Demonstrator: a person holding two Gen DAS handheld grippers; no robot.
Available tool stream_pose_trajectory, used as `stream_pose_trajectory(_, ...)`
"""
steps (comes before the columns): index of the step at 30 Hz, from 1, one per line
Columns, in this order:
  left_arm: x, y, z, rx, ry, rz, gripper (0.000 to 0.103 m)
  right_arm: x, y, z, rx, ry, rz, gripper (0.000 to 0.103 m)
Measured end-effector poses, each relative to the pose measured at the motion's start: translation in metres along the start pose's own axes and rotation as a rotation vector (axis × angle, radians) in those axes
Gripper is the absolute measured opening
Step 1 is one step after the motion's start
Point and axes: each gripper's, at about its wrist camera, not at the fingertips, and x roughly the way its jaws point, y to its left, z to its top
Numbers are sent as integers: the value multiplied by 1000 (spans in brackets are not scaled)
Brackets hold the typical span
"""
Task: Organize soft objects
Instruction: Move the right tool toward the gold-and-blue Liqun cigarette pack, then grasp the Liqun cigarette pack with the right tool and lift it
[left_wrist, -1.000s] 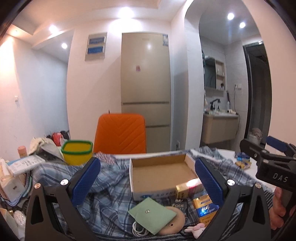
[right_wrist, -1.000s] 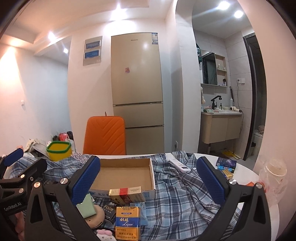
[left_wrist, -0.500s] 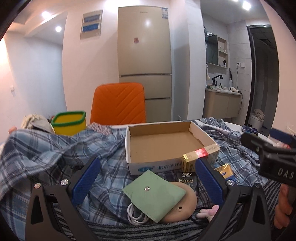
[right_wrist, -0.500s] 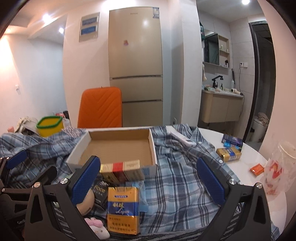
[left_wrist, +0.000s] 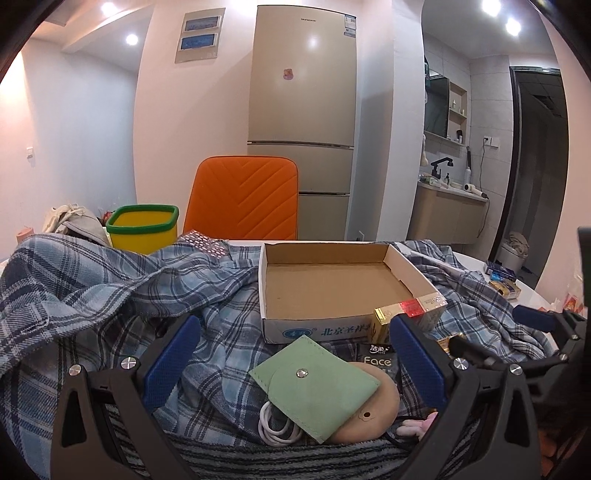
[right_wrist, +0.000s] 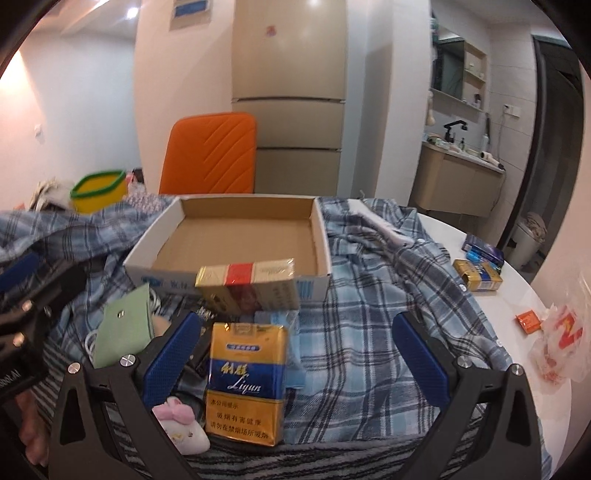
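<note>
An empty cardboard box sits on a blue plaid cloth. In front of it lie a green felt pouch, a tan round soft thing, a white cable, a small pink plush, a "Face" tissue pack and cigarette packs. My left gripper is open and empty, just above the pouch. My right gripper is open and empty, over the yellow-blue pack.
An orange chair and a yellow bin with green rim stand behind the table. More packs, an orange packet and a plastic bag lie on the white table at the right.
Both grippers have come down and forward toward the items in front of the box. Both stay open and empty.
</note>
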Motion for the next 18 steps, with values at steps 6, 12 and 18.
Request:
stream_pose_trajectory(6, -2, -4, 0, 20, -8, 5, 103, 11, 5, -2, -24, 51, -8, 99)
stream_pose_trajectory(12, 2, -5, 0, 26, 8, 20, 103, 30, 11, -6, -44, 159, 23, 92)
stream_pose_trajectory(18, 4, -5, -1, 25, 17, 22, 103, 41, 12, -10, -56, 218, 44, 88)
